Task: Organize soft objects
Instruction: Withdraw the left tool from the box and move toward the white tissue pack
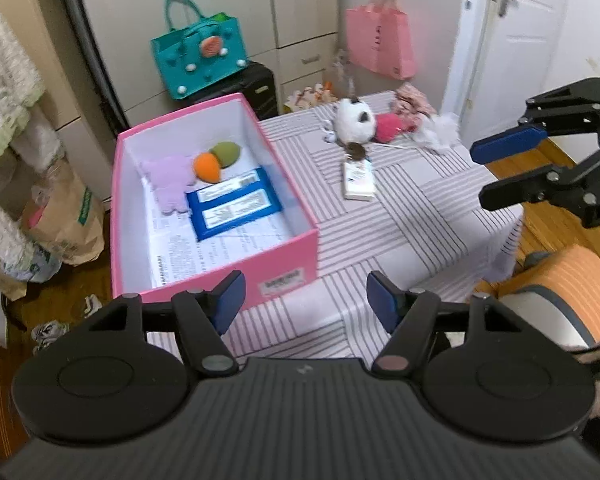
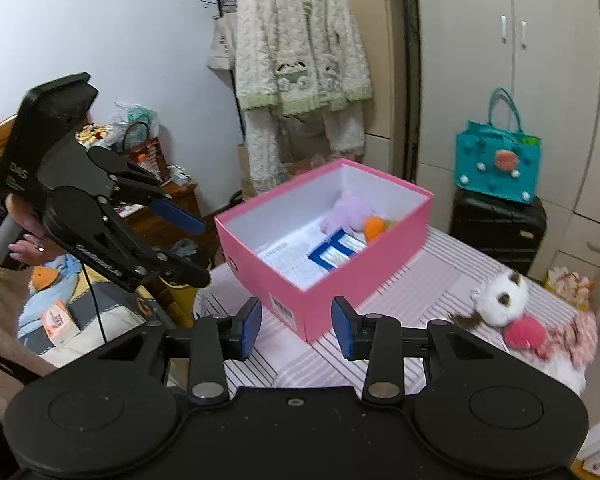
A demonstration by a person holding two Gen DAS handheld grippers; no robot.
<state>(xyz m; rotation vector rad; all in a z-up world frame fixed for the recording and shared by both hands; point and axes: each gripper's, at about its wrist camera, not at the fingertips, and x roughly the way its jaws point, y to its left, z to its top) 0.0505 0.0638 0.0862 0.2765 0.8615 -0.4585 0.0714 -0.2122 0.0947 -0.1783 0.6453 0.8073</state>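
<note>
A pink box [image 1: 288, 256] [image 2: 332, 300] stands on the striped table [image 1: 400, 240] [image 2: 420, 280]. Inside lie a purple plush [image 1: 168, 180] [image 2: 348, 210], an orange toy [image 1: 207, 166] [image 2: 374, 227], a green toy [image 1: 226, 153] and a blue wipes pack [image 1: 232, 206] [image 2: 334, 252]. At the table's far end lie a white plush cat [image 1: 354, 120] [image 2: 502, 296], a pink pom-pom [image 1: 390, 128] [image 2: 524, 334], a white fluffy piece [image 1: 440, 130] and a white pack [image 1: 358, 180]. My left gripper [image 1: 304, 304] [image 2: 188, 240] is open and empty above the box's near corner. My right gripper [image 2: 296, 328] [image 1: 496, 172] is open and empty to the right of the box.
A teal bag [image 1: 198, 60] [image 2: 496, 160] sits on a black suitcase [image 2: 498, 232] behind the table. A pink bag [image 1: 380, 40] hangs on the cupboard. Paper bags [image 1: 60, 220] stand on the floor at left. A robe [image 2: 300, 60] hangs on the wall.
</note>
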